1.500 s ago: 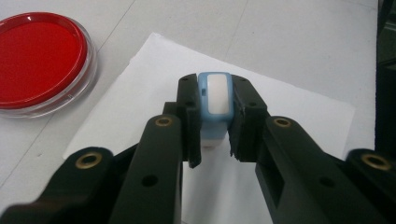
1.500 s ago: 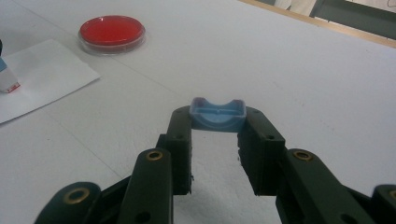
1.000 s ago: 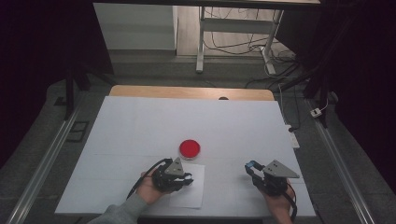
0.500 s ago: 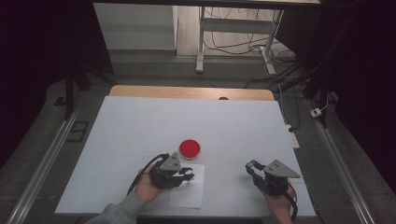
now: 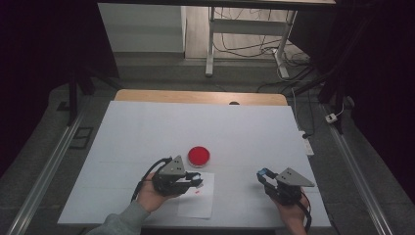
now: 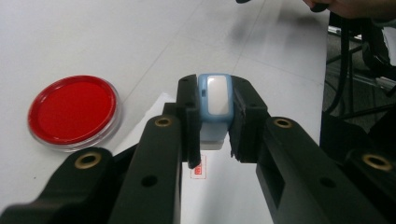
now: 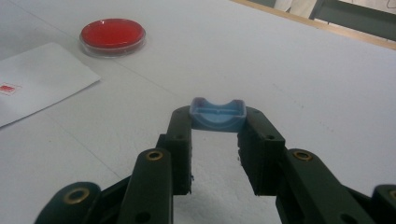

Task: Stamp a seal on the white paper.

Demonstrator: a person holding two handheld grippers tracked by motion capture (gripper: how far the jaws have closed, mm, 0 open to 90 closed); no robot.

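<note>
The left tongs [image 6: 212, 116], clamping the blue stamp [image 6: 215, 100], had lifted off the paper [image 5: 198, 196], leaving a red mark [image 6: 198, 169]; the right tongs [image 7: 217, 125] gripped its cap [image 7: 218, 113].

On the white table [image 5: 147, 127] there is one round red ink pad [image 5: 199, 155] in a clear case and one sheet of white paper [image 5: 200, 200], which carries one small red stamp mark [image 6: 198, 169]. There are two blue plastic pieces: a stamp body [image 6: 214, 100] with a white face and a hollow cap [image 7: 217, 114], though whether they belong together is hard to tell. Two grippers are in use, the left gripper [image 5: 193, 180] and the right gripper [image 5: 263, 174], each clamped on one blue piece.
</note>
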